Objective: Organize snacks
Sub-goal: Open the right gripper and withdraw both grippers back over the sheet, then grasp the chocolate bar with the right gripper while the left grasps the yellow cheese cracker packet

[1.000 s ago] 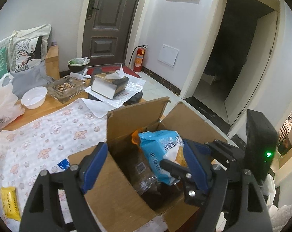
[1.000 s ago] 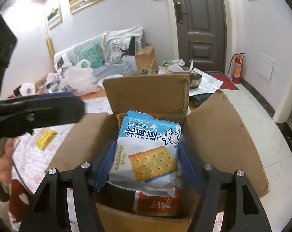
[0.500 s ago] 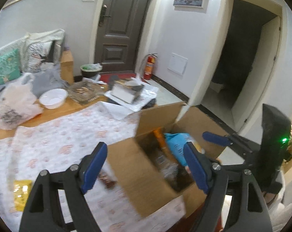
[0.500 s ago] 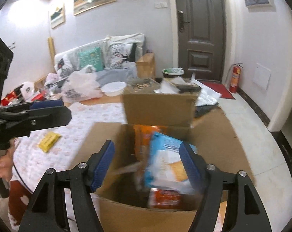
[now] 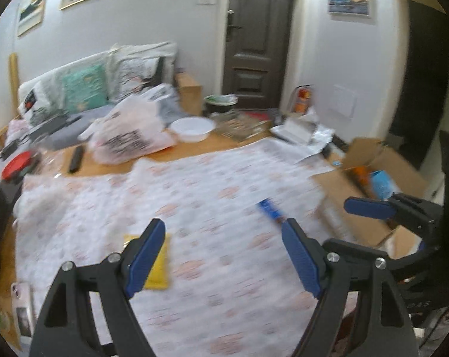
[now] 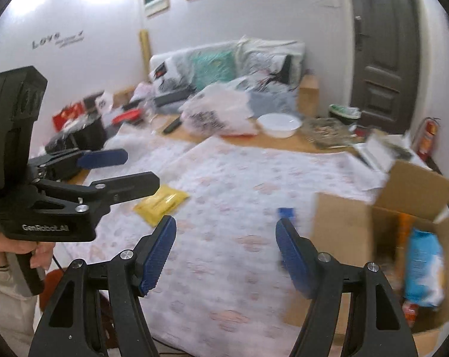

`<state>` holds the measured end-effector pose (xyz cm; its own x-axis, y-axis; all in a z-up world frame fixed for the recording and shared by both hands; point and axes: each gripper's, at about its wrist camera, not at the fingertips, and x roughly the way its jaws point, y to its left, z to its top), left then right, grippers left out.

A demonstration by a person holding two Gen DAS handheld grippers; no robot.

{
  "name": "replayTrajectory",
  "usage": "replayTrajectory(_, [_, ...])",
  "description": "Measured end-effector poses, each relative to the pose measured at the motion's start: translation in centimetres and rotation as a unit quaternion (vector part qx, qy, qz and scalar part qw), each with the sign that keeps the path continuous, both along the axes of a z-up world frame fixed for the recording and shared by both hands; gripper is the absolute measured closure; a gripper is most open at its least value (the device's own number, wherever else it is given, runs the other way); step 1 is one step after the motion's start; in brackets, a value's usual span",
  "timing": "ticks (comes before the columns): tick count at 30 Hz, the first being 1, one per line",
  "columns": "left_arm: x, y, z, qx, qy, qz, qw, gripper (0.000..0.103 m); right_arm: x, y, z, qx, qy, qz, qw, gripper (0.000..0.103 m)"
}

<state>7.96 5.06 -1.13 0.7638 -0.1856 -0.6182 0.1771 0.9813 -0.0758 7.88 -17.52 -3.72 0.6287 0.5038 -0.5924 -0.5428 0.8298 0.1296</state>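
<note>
Both views are motion-blurred. An open cardboard box (image 6: 343,232) stands at the table's right edge, with a blue cracker bag (image 6: 423,270) and orange packs inside; it also shows in the left wrist view (image 5: 343,190). A yellow snack packet (image 5: 157,264) lies on the patterned cloth just beyond my left gripper (image 5: 224,253), which is open and empty. A small blue packet (image 5: 270,208) lies near the box. My right gripper (image 6: 225,250) is open and empty over the cloth, left of the box. The yellow packet (image 6: 162,203) and blue packet (image 6: 285,212) show there too.
The far table holds a white plastic bag (image 5: 129,134), a white bowl (image 5: 191,129), a glass tray (image 5: 242,126), a remote (image 5: 75,163) and a tissue box on papers (image 5: 298,126). A phone (image 5: 22,306) lies at the near left edge. A sofa with cushions stands behind.
The right gripper let go of the cracker bag, which now sits in the box. Both grippers swung left, away from the box and over the cloth.
</note>
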Motion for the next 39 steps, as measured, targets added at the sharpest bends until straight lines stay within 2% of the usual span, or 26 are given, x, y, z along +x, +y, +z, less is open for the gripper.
replayTrajectory(4, [1.1,3.2,-3.0,0.001,0.023,0.023,0.9995,0.025,1.5,4.2,-2.6,-0.022,0.03,0.02,0.999,0.037])
replayTrajectory(7, [2.7,4.7,-5.5,0.001,0.044,0.035,0.9984,0.025,3.2,5.9,-4.8,-0.034,0.055,0.011,0.998,0.038])
replayTrajectory(10, [4.6,5.9,-8.4,-0.006,0.072,0.043,0.9965,0.029,5.2,6.4,-7.5,-0.058,0.072,-0.024,0.995,0.041])
replayTrajectory(14, [6.6,7.0,-11.3,0.006,0.102,0.059,0.993,0.034,7.7,5.6,-10.3,-0.09,0.076,-0.075,0.99,0.042])
replayTrajectory(18, [7.6,8.1,-12.7,0.012,0.11,0.075,0.991,0.034,8.7,6.3,-11.3,-0.134,0.039,-0.104,0.985,0.044])
replayTrajectory(22, [8.2,8.2,-13.9,0.006,0.131,0.071,0.9889,0.034,10.4,5.7,-11.5,-0.166,0.013,-0.152,0.974,0.044])
replayTrajectory(25, [8.3,7.9,-14.1,0.012,0.132,0.068,0.9888,0.034,11.9,4.2,-12.0,-0.165,0.038,-0.18,0.969,0.044])
replayTrajectory(28, [8.3,8.0,-14.1,0.01,0.134,0.071,0.9884,0.034,12.1,3.8,-12.4,-0.17,0.045,-0.179,0.968,0.044])
replayTrajectory(29, [8.4,8.0,-14.2,0.009,0.134,0.071,0.9883,0.034,12.0,3.9,-12.5,-0.168,0.05,-0.173,0.969,0.052])
replayTrajectory(31, [8.3,8.1,-14.2,0.008,0.133,0.071,0.9885,0.035,11.9,4.2,-12.6,-0.173,0.051,-0.166,0.97,0.06])
replayTrajectory(32, [8.3,8.0,-14.2,0.008,0.132,0.07,0.9887,0.036,11.6,4.3,-12.5,-0.173,0.049,-0.163,0.97,0.07])
replayTrajectory(35, [7.9,7.8,-14.2,0.009,0.128,0.067,0.9895,0.038,11.1,4.3,-12.0,-0.158,0.054,-0.147,0.975,0.09])
replayTrajectory(39, [7.2,6.7,-14.1,-0.003,0.129,0.031,0.9912,0.038,9.7,5.3,-11.6,-0.126,0.076,-0.08,0.986,0.091])
